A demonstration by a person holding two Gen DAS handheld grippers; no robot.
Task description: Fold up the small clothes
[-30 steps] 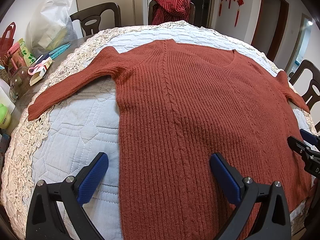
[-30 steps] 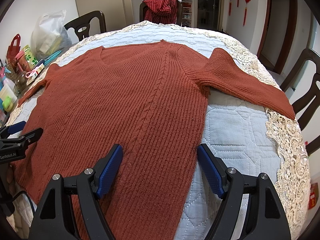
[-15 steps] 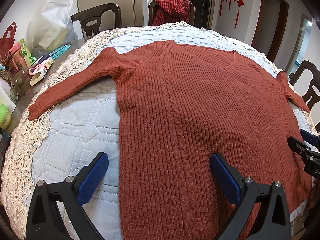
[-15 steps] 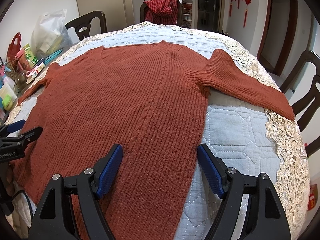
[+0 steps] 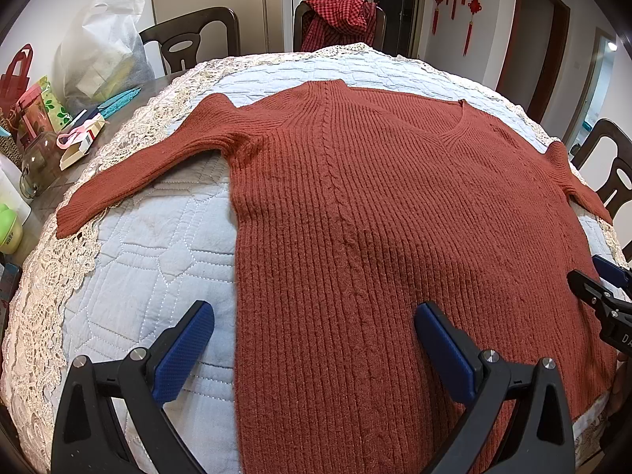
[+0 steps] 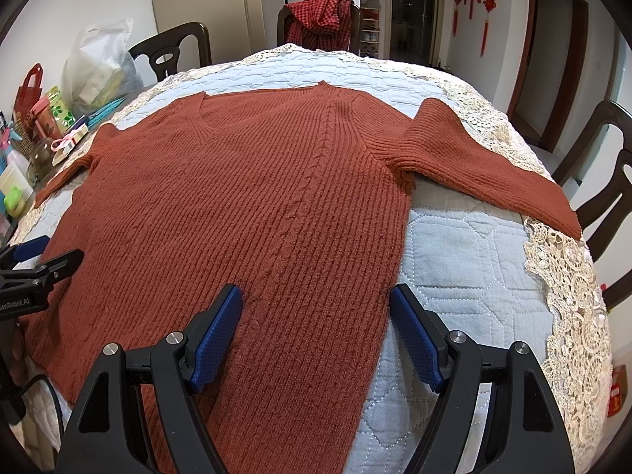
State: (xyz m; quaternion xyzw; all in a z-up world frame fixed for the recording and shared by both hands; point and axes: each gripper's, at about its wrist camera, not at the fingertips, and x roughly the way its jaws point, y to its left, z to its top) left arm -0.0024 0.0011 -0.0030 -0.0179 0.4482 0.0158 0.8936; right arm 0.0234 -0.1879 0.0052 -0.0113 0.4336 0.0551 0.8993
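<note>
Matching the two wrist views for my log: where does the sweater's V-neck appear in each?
Left wrist: the V-neck sits upper right of centre, on the rust sweater.
Right wrist: the V-neck sits upper left of centre.
Shared landmark: the red checked cloth on the far chair, top centre in both views.

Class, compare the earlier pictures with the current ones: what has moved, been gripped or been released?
Nothing visibly changed. The rust sweater lies flat on the quilted cover, sleeves spread, and the left gripper and right gripper hover open over its hem corners as before.
</note>
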